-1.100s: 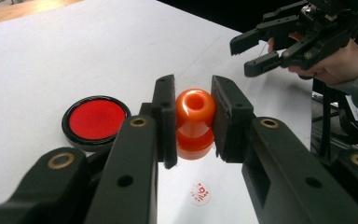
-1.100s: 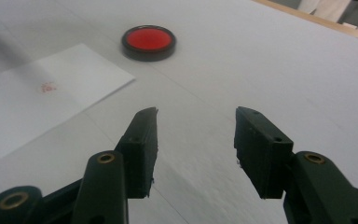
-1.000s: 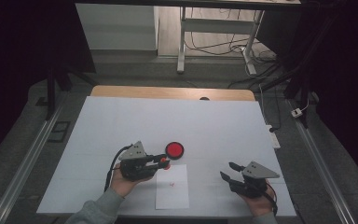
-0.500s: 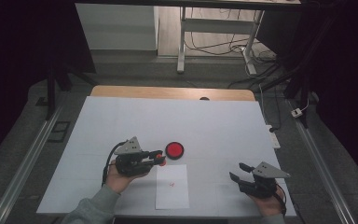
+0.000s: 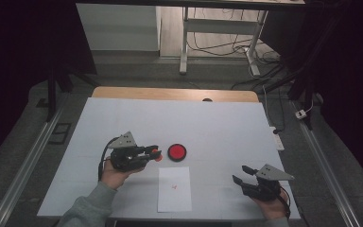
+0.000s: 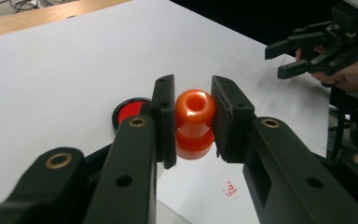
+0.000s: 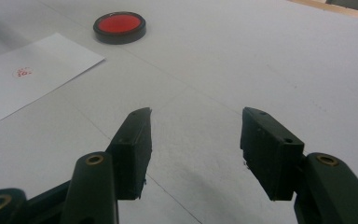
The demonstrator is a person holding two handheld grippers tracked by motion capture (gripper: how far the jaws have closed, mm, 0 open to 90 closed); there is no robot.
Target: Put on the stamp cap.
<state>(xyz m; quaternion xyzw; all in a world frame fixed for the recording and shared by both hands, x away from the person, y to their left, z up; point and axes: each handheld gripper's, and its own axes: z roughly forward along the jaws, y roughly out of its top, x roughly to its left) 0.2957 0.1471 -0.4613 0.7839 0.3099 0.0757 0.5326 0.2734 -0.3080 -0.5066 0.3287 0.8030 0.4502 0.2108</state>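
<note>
left gripper [image 6: 193, 119] fingers pinch the orange stamp [image 6: 195, 122], its base hidden; it has lifted off the ink pad [image 5: 177, 152]; right gripper [image 7: 195, 140] fingers spread.

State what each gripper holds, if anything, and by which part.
The left gripper clamps a small orange plastic stamp by the sides of its rounded handle. The right gripper stands open, holding nothing.

Left gripper [image 5: 155, 152] held level above the table in the left hand [image 5: 115, 171], jaws clamped on an orange stamp [image 6: 195, 122]; right gripper [image 5: 240, 174] low near the table edge, jaws apart with nothing between, having just widened.
</note>
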